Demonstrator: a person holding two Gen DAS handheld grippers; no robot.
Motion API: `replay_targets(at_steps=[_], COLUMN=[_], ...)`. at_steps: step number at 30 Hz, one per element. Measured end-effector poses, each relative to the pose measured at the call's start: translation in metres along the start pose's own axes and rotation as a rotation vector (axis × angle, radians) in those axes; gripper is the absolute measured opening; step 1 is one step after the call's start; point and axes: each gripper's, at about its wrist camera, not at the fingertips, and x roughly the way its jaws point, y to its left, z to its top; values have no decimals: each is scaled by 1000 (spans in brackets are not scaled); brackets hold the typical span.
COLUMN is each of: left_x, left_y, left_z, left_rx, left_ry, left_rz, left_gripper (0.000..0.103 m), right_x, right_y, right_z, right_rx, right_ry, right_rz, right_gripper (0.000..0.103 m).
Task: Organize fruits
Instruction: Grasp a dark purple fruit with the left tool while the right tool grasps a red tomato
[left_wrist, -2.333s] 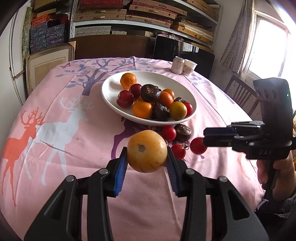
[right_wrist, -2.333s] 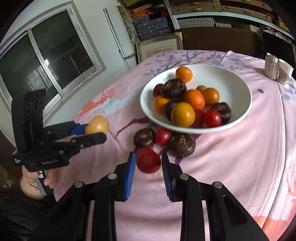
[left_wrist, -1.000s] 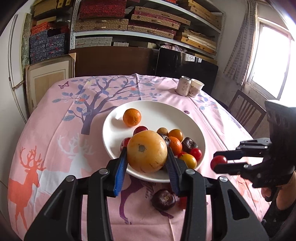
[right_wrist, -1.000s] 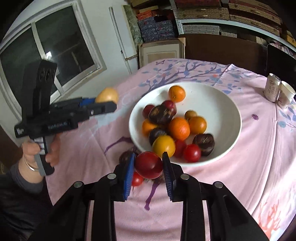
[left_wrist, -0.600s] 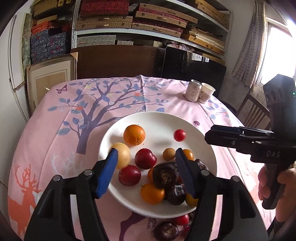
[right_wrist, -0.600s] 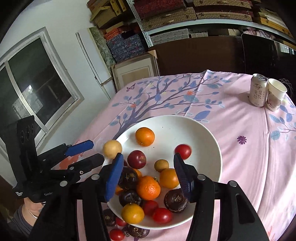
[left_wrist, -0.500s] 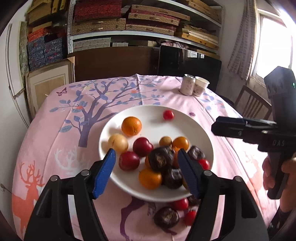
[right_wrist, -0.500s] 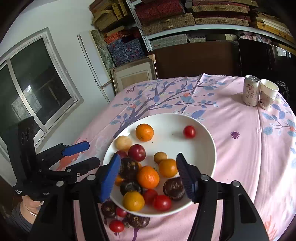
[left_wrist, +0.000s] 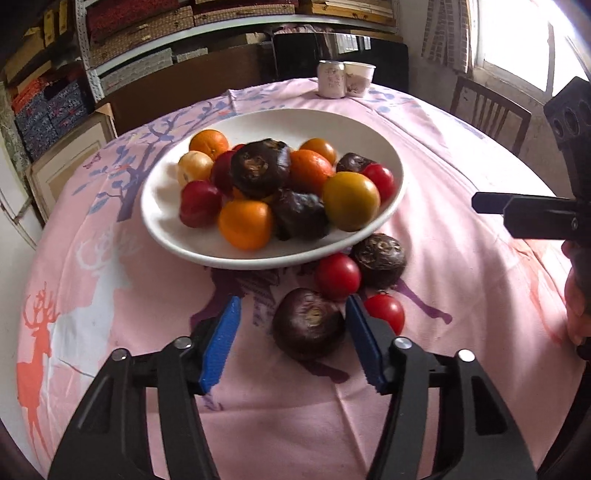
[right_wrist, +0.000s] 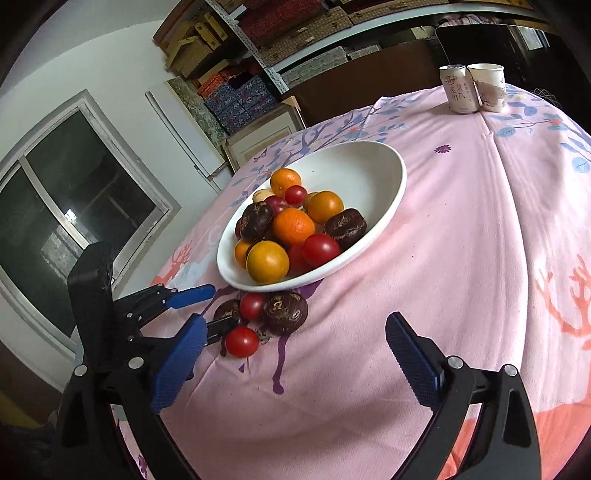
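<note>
Fruits still on the tablecloth (left_wrist: 110, 302) are four: nearest, a dark purple fruit (left_wrist: 308, 323) lies between the wide-open blue pads of the left gripper (left_wrist: 291, 341), not yet pinched. Just beyond lie two red tomatoes (left_wrist: 338, 275) and another dark fruit (left_wrist: 380, 254). Farther, the white bowl (left_wrist: 369, 129) already holds most fruits. The right gripper (right_wrist: 295, 367) hangs fully open over bare cloth, holding nothing.

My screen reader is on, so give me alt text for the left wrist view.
The open left gripper straddles a dark purple fruit lying on the pink tablecloth, just short of a white bowl heaped with fruit. Two red tomatoes and another dark fruit lie nearby.
</note>
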Motion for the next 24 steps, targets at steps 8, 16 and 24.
replay_targets(at_steps=[8, 16, 24], left_x=[3, -29, -43], left_y=[6, 37, 75], left_z=[-9, -13, -16], left_rx=[-55, -193, -374], left_ry=[-16, -175, -251], left_rz=[-57, -108, -119], left_gripper=[41, 40, 41], right_x=[-2, 27, 74], right_y=[21, 74, 93], right_z=[-16, -36, -29], right_rx=[-98, -311, -317], right_ry=[59, 154, 248], right_rz=[-12, -69, -110], right_gripper=[98, 98, 60])
